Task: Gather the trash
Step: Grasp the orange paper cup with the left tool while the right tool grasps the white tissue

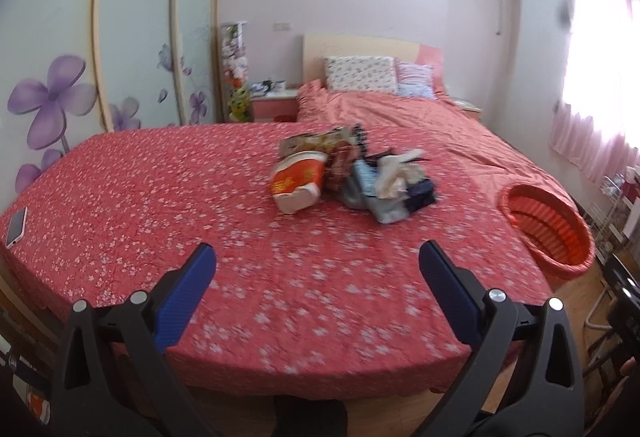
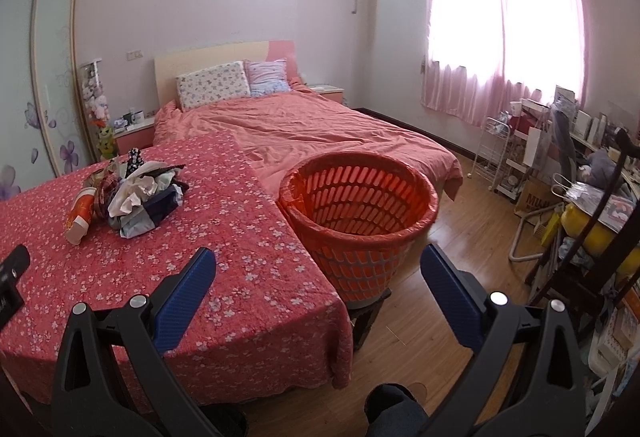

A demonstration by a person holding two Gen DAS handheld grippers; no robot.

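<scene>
**Both grippers spread, trash heaped on red cloth, basket at the side**

Now, at the near edge of the table: left gripper point(image 1: 318, 257) held above the red flowered cloth point(image 1: 160, 197), blue pads wide apart, nothing between them. Right gripper point(image 2: 318, 261) likewise spread and empty, aimed over the cloth's corner toward the floor.

Trash pile point(image 1: 352, 173) sits toward the far middle of the cloth, well ahead of the left gripper. In it:
- a red-and-white paper cup point(image 1: 298, 183) on its side, mouth toward the near edge, at the pile's left;
- crumpled white paper point(image 1: 394, 173) on top at the right;
- printed wrappers point(image 1: 320, 143) behind the cup;
- dark and pale blue bits under the paper, too blurred to name.

From the right wrist view the same pile lies left of centre, the cup at its near left.

Orange basket point(image 2: 360, 213), slotted wall, lined with a thin orange bag, stands just beside the cloth's right edge, raised on something dark. Mouth open; inside looks bare as far as can be seen.

Phone point(image 1: 16, 227) lies flat at the cloth's left edge, well apart from the pile.

Beyond the cloth: bed point(image 2: 320, 129) with pink cover, two pillows point(image 2: 236, 81) at the headboard. Pink curtain point(image 2: 504, 21) at the bright window. Wood floor point(image 2: 460, 237) to the right.
</scene>
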